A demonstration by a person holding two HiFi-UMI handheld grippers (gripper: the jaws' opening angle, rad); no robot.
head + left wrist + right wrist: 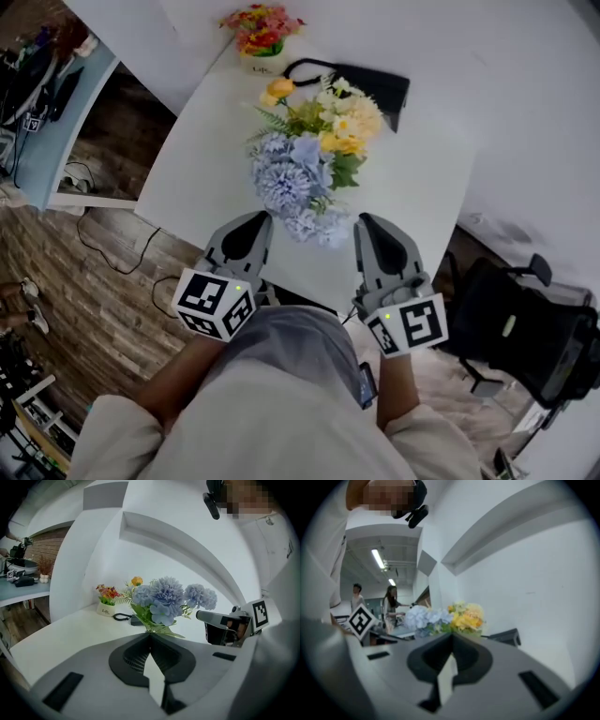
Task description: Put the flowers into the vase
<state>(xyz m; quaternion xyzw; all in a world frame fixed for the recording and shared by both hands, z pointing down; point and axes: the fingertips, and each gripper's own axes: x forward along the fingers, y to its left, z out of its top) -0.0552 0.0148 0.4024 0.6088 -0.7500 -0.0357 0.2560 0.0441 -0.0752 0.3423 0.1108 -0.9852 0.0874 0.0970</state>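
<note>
Head view: the flowers (305,169), a blue and yellow bunch, stand on the white tabletop (202,141). The left gripper (257,223) is at their 7 o'clock and the right gripper (367,225) at their 5 o'clock. Both are clenched on nothing, and both sit near the lowest blooms. The likely risk is that a clenched gripper pushed forward would shove the top-heavy bunch over or toward the tabletop's near edge instead of taking a stem. The blooms cover whatever is under them, so I cannot tell whether a vase is there or whether the stems already sit in one. A small flower pot (263,62) is at 12 o'clock and a black pouch (375,86) at 1 o'clock. Either could be knocked if the bunch swings.

Left gripper view: the jaws meet with nothing between them. The bunch rises upright just past the tips at 12 o'clock, and the gripper's own body cuts off its base.

Right gripper view: the jaws are also pressed together and empty. The picture is soft, with the stems and base again out of sight. Two people (391,605) stand far off at 10 o'clock.
</note>
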